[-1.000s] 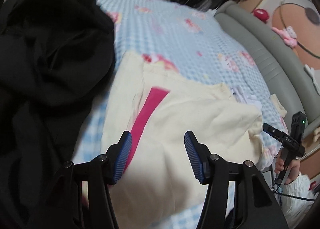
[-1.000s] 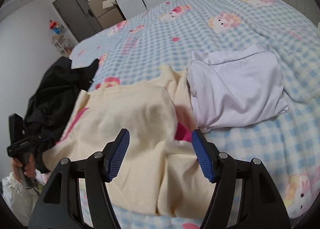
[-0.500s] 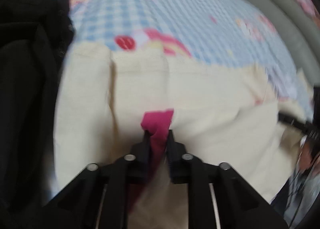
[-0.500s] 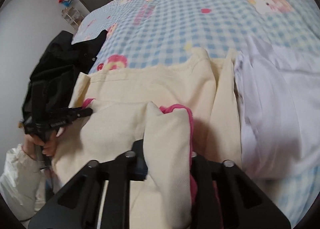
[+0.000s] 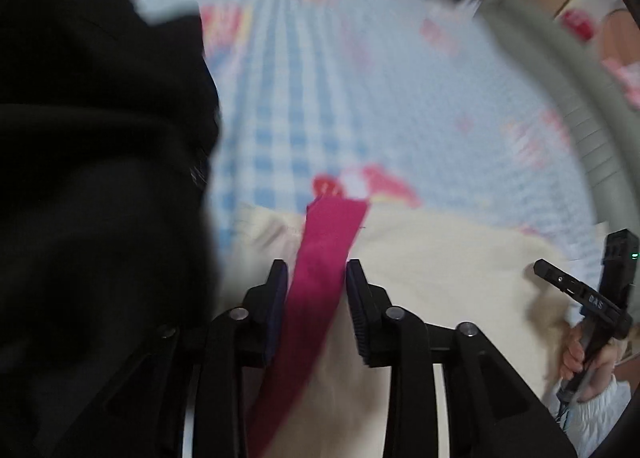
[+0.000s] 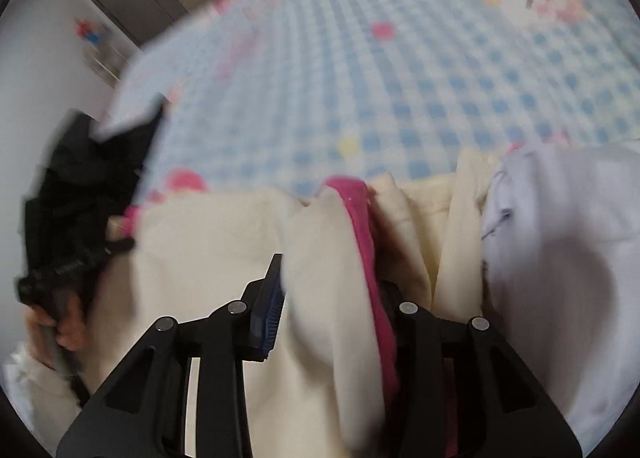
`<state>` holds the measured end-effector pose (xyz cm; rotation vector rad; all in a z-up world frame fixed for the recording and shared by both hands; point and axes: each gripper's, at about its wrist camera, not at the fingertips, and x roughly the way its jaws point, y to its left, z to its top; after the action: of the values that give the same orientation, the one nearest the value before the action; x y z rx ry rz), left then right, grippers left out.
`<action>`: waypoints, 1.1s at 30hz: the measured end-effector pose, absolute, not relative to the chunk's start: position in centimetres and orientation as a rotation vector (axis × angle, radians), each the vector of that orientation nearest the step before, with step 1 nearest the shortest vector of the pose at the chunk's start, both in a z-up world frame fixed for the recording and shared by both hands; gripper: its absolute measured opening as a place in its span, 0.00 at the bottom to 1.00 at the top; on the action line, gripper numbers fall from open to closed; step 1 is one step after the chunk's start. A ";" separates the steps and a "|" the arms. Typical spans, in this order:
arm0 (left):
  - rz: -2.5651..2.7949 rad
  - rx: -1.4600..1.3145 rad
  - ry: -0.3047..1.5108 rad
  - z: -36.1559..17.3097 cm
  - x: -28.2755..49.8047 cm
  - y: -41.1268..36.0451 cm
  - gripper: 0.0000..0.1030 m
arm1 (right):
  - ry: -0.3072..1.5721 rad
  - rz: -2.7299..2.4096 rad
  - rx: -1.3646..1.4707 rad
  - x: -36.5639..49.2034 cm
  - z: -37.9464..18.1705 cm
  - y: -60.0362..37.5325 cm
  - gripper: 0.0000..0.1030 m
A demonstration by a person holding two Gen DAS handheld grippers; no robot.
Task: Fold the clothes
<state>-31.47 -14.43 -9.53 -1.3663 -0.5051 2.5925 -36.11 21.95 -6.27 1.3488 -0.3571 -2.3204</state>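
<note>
Blue-and-white checked bedspread (image 6: 400,70) printed with pink cartoon figures covers the bed; a cream garment (image 5: 440,278) of soft, fleecy cloth with a magenta band (image 5: 324,254) lies at its near edge, between a crumpled black garment (image 5: 92,162) towards the left edge and a smooth pale lilac folded garment (image 6: 560,250) towards the right. Left gripper (image 5: 316,286): jaws opening, ribbed blue pads clear of the magenta band that runs between them. Right gripper (image 6: 332,294): jaws opening, a thick cream fold with magenta lining bunched between them, far pad hidden; writing on the gripper bodies too blurred to read.
</note>
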 end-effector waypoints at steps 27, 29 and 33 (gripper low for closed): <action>2.635 -1.221 -1.105 -9.8 -6.0 -19.0 0.05 | -0.751 -2.346 1.172 -16.0 -6.2 32.3 0.09; 2.639 -1.192 -1.084 -8.9 -4.6 -19.2 0.05 | -0.758 -2.340 1.143 -14.6 -4.5 32.7 0.09; 2.615 -1.216 -1.110 -8.8 -2.2 -20.4 0.05 | -0.830 -2.321 1.128 -10.7 -2.7 34.8 0.09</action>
<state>-2.23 -20.39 -8.78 -1.2163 -1.1100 2.6155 -10.72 34.82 -2.73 1.1280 -0.8298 -2.3207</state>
